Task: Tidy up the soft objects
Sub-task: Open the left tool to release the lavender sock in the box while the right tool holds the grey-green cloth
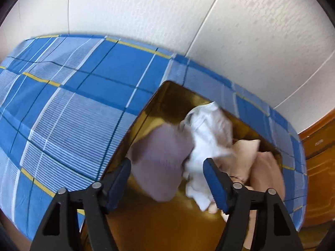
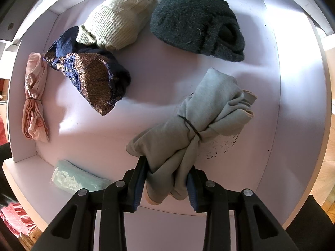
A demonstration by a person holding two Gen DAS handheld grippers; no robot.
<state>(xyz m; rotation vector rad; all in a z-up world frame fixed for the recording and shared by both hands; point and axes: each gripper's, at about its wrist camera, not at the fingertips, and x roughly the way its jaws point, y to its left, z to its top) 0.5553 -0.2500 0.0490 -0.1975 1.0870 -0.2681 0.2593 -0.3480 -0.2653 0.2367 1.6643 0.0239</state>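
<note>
In the right wrist view my right gripper is shut on a pale grey-blue cloth bundle tied with a dark band, over a white drawer. In the drawer lie a cream knit roll, a dark green knit piece, a navy and bronze lace piece, a pink tied roll and a mint bundle. In the left wrist view my left gripper is open above a golden box holding a lilac cloth, a white cloth and peach cloths.
The golden box rests on a bed with a blue plaid sheet against a white wall. A wooden floor shows at the right. Beside the drawer's left edge lies a red patterned fabric.
</note>
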